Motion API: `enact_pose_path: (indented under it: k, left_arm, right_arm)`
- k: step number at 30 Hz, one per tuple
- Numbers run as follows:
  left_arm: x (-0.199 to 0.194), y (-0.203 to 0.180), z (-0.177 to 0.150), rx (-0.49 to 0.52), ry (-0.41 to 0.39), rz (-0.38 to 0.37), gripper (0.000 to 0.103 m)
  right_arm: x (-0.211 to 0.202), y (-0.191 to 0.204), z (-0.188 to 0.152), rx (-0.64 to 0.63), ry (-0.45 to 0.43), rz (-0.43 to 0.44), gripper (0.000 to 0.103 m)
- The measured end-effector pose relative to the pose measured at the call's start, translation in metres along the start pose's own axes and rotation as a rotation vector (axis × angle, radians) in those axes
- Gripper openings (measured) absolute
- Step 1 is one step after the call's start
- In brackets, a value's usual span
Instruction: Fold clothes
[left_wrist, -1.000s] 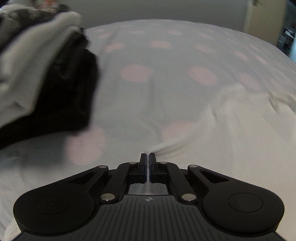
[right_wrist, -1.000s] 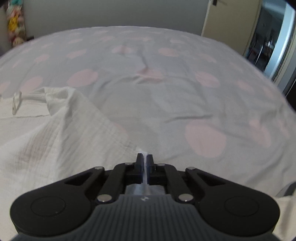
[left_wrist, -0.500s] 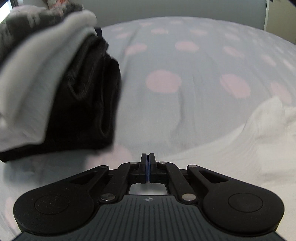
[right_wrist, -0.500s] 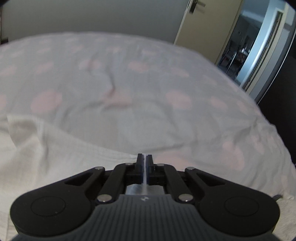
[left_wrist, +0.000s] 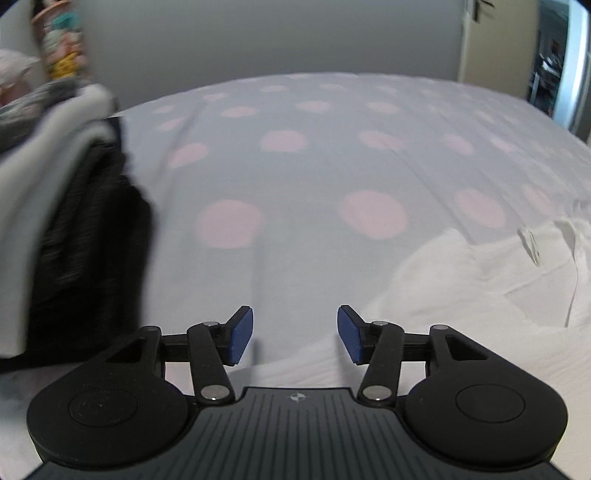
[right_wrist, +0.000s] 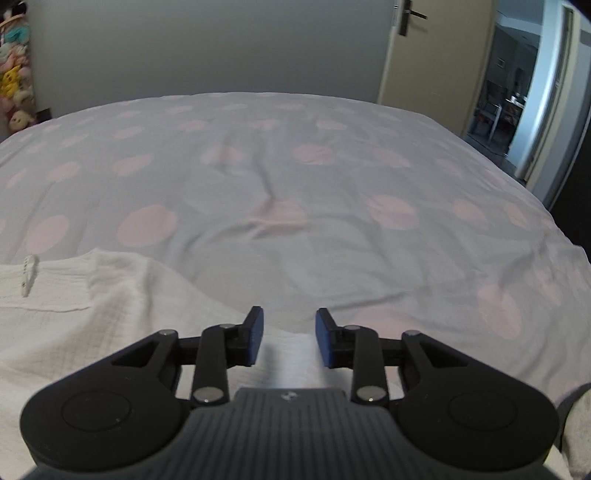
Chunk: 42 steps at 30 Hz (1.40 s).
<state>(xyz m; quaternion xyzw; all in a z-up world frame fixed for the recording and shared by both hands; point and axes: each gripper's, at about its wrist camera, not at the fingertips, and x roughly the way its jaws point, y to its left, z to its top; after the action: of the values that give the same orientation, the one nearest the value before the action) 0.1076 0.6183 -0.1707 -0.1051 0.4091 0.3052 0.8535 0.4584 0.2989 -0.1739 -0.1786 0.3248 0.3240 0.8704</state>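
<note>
White crinkled cotton, the garment lies rumpled on the spotted bed, near the stack of folded clothes; left gripper and right gripper hover over its near hem, jaws wide, holding nothing; a neat fold needs matching corners, pinched evenly.
</note>
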Motion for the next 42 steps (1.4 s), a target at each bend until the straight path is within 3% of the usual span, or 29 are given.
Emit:
enact_pose_path:
  k: [6,8,9,10,12,19,21,26,29,32,35,39,42]
  left_arm:
    - [0.035,-0.046,0.001,0.023,0.015,-0.032,0.056]
    - [0.037,-0.053,0.002,0.025,0.004,-0.041,0.042]
    - [0.037,-0.057,0.002,0.026,-0.001,-0.045,0.029]
    - [0.038,-0.060,0.003,0.027,-0.006,-0.050,0.008]
    - [0.039,-0.067,0.004,0.028,-0.016,-0.059,0.003]
    - [0.011,-0.044,0.023,-0.094,-0.177,0.017,0.002]
    - [0.018,-0.044,0.024,-0.069,-0.153,0.050,0.002]
    - [0.042,-0.056,0.014,-0.020,-0.099,0.078,0.002]
    - [0.044,-0.057,0.007,-0.024,-0.117,0.086,0.003]
    - [0.031,-0.048,0.003,-0.058,-0.144,0.069,0.021]
    - [0.008,-0.037,-0.005,-0.059,-0.172,0.058,0.026]
    - [-0.030,-0.026,-0.021,-0.039,-0.170,0.042,0.027]
    - [-0.058,-0.019,-0.039,-0.044,-0.154,0.061,0.035]
  right_arm:
    - [0.009,0.006,-0.003,-0.010,0.005,0.045,0.035]
    - [0.011,0.008,0.000,0.005,-0.009,0.090,0.036]
    - [0.012,0.010,0.002,0.008,-0.016,0.114,0.036]
    - [0.014,0.014,0.005,0.003,-0.025,0.131,0.036]
    - [0.018,0.024,0.009,-0.014,-0.040,0.160,0.036]
    - [0.036,0.057,0.022,-0.007,-0.062,0.212,0.032]
    - [0.038,0.064,0.025,0.014,-0.067,0.218,0.024]
    - [0.033,0.080,0.028,0.055,-0.070,0.286,0.027]
    - [0.031,0.100,0.027,-0.004,-0.066,0.321,0.026]
    - [0.036,0.119,0.026,-0.059,-0.053,0.295,0.026]
    - [0.046,0.129,0.029,-0.062,-0.033,0.278,0.003]
    - [0.047,0.127,0.043,0.036,-0.049,0.261,0.004]
    - [0.039,0.119,0.053,0.132,-0.060,0.238,0.019]
